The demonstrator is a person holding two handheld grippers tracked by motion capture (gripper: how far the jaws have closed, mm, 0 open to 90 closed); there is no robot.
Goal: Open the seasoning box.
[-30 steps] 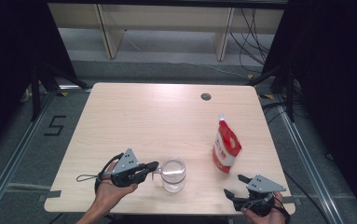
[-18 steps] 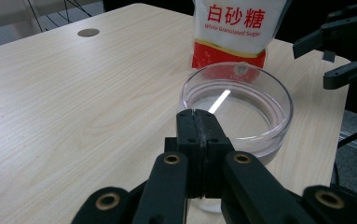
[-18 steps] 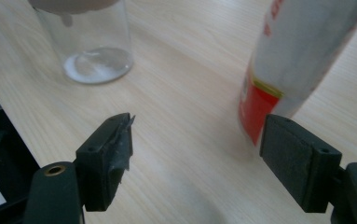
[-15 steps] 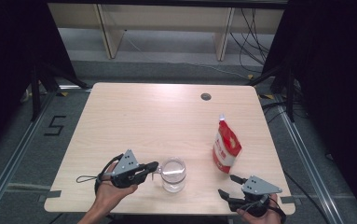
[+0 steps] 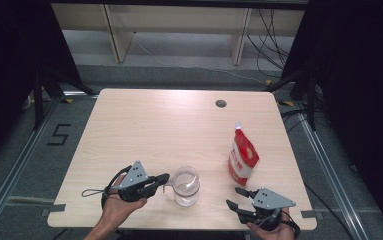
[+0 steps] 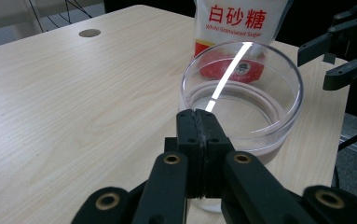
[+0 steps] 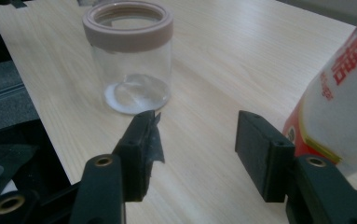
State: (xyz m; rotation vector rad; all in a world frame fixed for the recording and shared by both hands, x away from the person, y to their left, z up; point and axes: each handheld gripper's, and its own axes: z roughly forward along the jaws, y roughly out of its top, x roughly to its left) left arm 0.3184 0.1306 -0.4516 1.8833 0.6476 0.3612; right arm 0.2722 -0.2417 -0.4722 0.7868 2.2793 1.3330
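Observation:
A clear glass jar with a pinkish rim stands near the table's front edge. My left gripper lies level just left of it, shut, with nothing between its jaws. In the left gripper view my left gripper has its closed tips right at the jar's near side; I cannot tell whether they touch. A red and white sugar pouch stands upright right of the jar. My right gripper sits in front of the pouch and points left. The right gripper's jaws have just been closing and stand apart with nothing between them, the jar ahead to the left and the pouch at the right.
The light wooden table has a round cable hole near its far right. Its front edge runs close under both hands. Dark curtains flank the table, and shelving with cables stands behind it.
My right gripper has moved left toward the jar and its jaws have narrowed. The left gripper, the jar and the pouch have stayed put.

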